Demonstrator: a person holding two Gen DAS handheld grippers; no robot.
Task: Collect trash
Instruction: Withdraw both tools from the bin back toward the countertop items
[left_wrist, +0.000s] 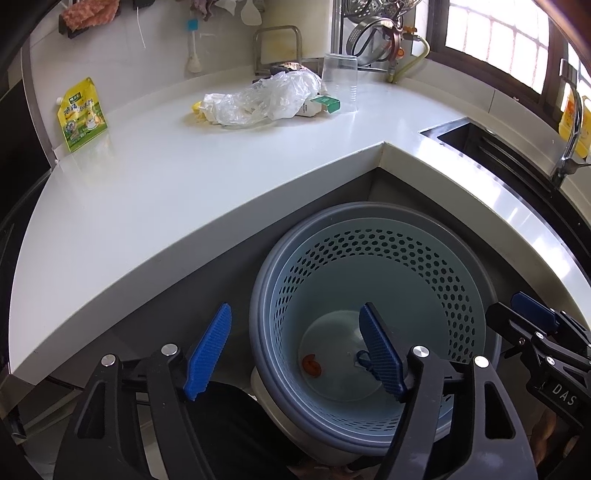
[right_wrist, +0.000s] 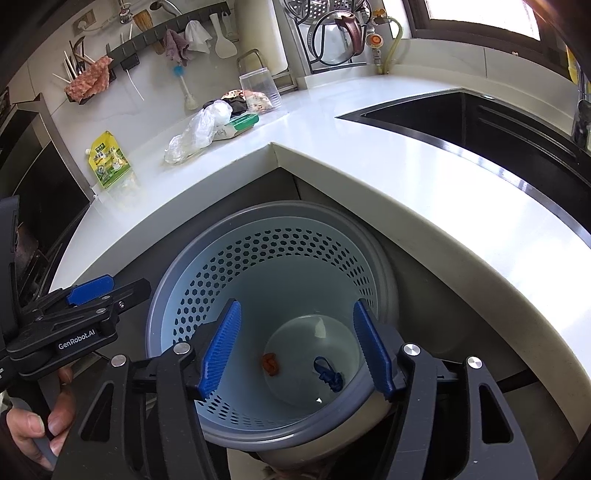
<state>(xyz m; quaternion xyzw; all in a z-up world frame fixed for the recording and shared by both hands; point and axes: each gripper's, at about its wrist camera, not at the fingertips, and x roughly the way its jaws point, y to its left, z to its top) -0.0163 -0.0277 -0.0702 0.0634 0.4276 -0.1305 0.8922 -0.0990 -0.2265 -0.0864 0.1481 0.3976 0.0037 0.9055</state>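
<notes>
Both grippers are hanging right over the bin (right_wrist: 184, 280), which is sitting tucked into the inside corner of the worktop (left_wrist: 184, 177) — handy for dropping stuff straight down. The left gripper (left_wrist: 295, 350) is holding its fingers wide with nothing between them, and the right gripper (right_wrist: 295, 350) is doing the same. An orange scrap (right_wrist: 270, 363) and a blue scrap (right_wrist: 327, 373) are lying at the bottom, so I'm guessing that's where they're meant to end up. More trash is waiting on the worktop — a crumpled plastic bag (left_wrist: 266, 98), a green-topped carton (left_wrist: 325, 103) and a yellow pouch (left_wrist: 81, 114).
</notes>
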